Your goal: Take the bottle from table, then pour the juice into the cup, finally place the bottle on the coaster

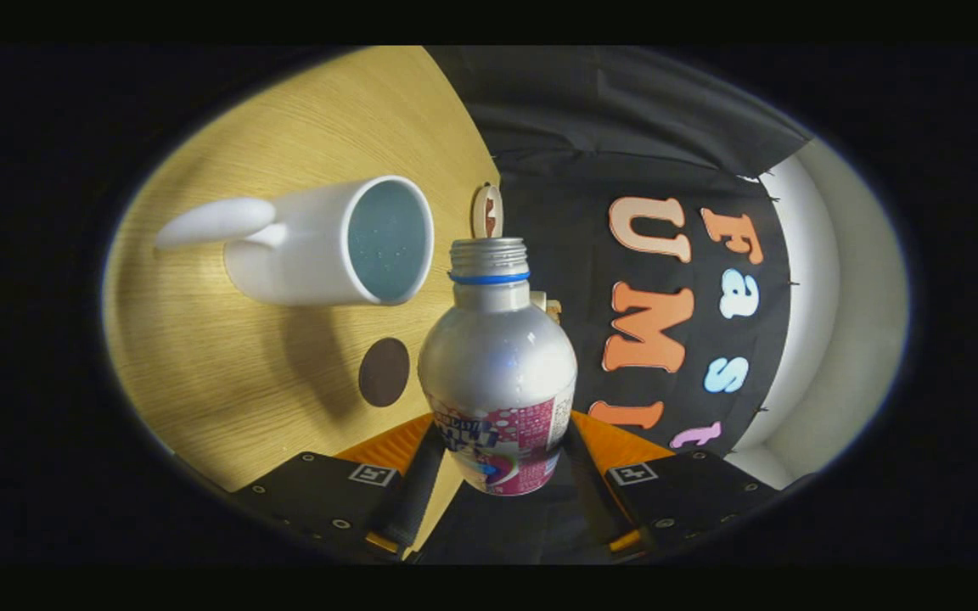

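The tongs (497, 475) are closed on the lower, labelled part of the bottle (497, 373), one finger pressing each side of it, so the bottle sits between them with its open neck pointing forward. The whole view is rolled over to one side, which suggests the bottle is being tipped toward the pour.

Taking the bottle as the landmark, and going from largest to smallest: the wooden surface (226, 373) spreads out beyond and to the left of it. On that surface stands the white cup (328, 246), to the left of the bottle's neck and a little apart from it, its mouth facing the bottle and its handle pointing away. The dark round coaster (384, 372) lies just left of the bottle's shoulder, nearer the tongs than the cup is. A small round wooden tag (487, 212) stands just beyond the bottle's mouth, at the edge of the surface.

The bottle is already off the surface, so the step in hand looks like the pour. No stream of juice is visible. The neck is not yet over the cup's rim; the next move calls for bringing it across above the opening and tilting further, slowly, to avoid spilling.
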Motion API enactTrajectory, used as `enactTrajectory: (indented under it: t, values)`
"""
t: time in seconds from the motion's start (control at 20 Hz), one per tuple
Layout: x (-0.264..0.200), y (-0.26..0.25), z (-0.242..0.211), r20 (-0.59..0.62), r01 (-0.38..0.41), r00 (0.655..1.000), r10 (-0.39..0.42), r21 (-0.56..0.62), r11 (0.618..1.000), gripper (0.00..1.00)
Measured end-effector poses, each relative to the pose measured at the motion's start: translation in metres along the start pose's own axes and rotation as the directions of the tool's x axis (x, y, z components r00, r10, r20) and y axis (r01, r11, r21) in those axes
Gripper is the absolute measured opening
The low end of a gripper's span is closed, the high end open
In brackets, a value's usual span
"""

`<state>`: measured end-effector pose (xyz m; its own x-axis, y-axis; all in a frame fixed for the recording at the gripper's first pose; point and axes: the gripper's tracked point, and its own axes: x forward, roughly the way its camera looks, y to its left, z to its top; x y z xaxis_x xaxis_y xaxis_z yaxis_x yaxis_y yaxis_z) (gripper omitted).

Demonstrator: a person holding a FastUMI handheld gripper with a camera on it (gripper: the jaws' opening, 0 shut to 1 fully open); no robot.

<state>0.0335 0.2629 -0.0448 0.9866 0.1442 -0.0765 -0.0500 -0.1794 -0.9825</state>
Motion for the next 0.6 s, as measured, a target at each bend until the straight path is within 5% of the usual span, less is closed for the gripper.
enactTrajectory:
  t: [0.6]
  values:
    - [0.0019,0.0038,0.0015,0.001,-0.022,1.000,0.022,-0.079,0.997,0.75]
